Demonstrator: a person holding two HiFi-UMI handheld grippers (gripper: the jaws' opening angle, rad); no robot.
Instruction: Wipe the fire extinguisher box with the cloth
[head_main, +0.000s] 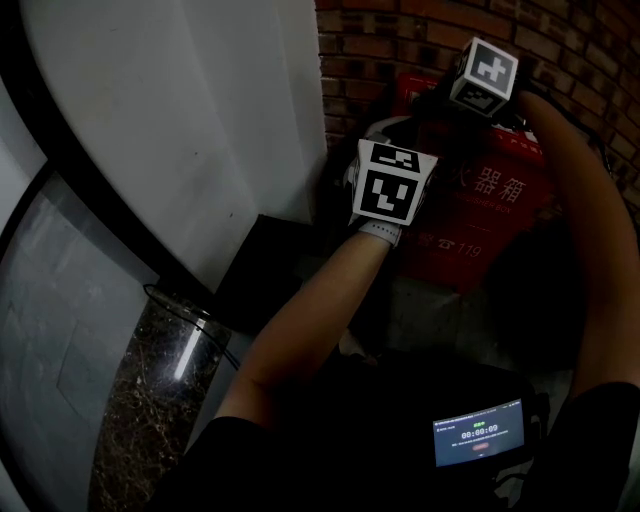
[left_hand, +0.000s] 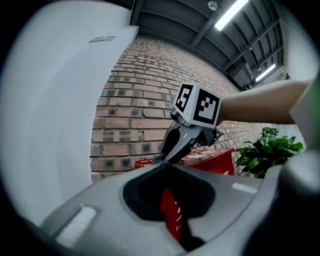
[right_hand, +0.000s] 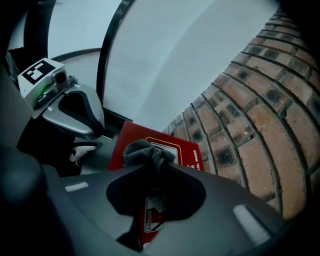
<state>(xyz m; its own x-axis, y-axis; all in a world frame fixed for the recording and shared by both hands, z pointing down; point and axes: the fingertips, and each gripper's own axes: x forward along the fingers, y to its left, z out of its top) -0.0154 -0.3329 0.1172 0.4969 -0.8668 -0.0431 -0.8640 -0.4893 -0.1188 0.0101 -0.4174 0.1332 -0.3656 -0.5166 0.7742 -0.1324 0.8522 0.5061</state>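
Right gripper view shows my right gripper (right_hand: 150, 170) with its jaws clamped on a bunched grey cloth (right_hand: 146, 151). The wad pokes out past the tips, over the top of the red fire extinguisher box (right_hand: 172, 150); I cannot tell whether it touches. The box lies straight ahead of and below those jaws, with the brick wall (right_hand: 260, 115) close on their right. My left gripper (left_hand: 167, 165) has its jaws pressed together on nothing; through the hollow behind the tips I see only the red of the box beyond.

I judge the risks as follows. The jaws pinch only a small part of the cloth, so a hard drag across the box top could pull it free. If the wad folds back, the bare tips could scrape the paint and the label. My two grippers sit very near each other, so a wide stroke toward the left one could knock them together. A stroke the other way could meet the wall.

No view shows inside the box, so its contents are hidden from me.
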